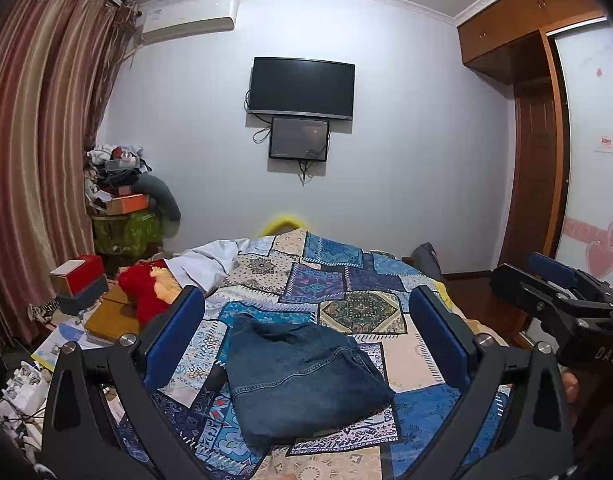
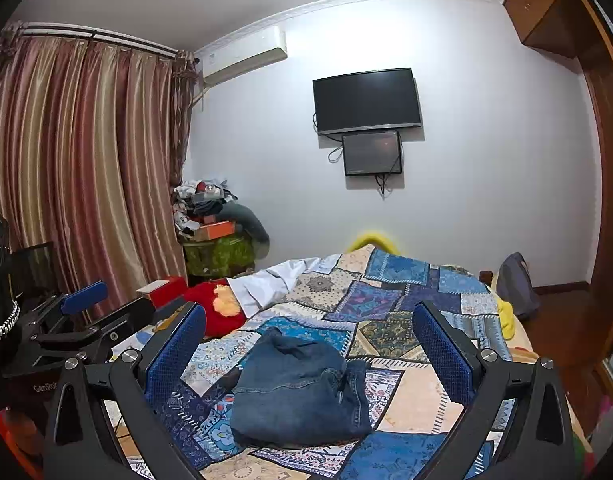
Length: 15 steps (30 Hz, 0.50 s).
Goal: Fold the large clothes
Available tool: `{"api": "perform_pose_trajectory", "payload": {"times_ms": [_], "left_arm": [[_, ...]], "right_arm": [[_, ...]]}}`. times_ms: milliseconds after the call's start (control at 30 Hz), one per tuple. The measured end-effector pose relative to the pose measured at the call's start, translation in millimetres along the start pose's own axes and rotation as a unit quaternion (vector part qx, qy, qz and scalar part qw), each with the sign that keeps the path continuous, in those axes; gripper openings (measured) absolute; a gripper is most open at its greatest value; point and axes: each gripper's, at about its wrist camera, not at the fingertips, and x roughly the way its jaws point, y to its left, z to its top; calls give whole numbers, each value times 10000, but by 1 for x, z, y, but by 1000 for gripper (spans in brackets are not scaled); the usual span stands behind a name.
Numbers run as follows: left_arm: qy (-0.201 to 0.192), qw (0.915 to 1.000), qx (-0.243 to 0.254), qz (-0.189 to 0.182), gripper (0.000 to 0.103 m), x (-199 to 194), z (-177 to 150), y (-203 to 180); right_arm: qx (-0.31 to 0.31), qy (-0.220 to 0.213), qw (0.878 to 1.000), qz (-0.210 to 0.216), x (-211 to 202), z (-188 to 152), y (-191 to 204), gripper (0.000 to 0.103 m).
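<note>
"DAS" lettering on right claw

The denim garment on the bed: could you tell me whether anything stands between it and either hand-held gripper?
Nothing visible does. The folded denim garment lies alone on the patchwork quilt, framed by the open left hand-held gripper and likewise by the open right hand-held gripper, with only quilt between.

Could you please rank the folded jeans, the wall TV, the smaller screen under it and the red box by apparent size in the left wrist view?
1. folded jeans, nearest the camera
2. wall TV
3. smaller screen and red box: too alike to rank
</note>
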Motion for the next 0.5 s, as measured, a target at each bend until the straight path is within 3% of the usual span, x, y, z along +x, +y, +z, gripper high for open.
{"api": "perform_pose_trajectory", "payload": {"times_ms": [500], "left_arm": [[-33,9999,81,-74,103,-2,-1,-3]], "right_arm": [[15,8,10000,-17,1,-1,-2,103]]}}
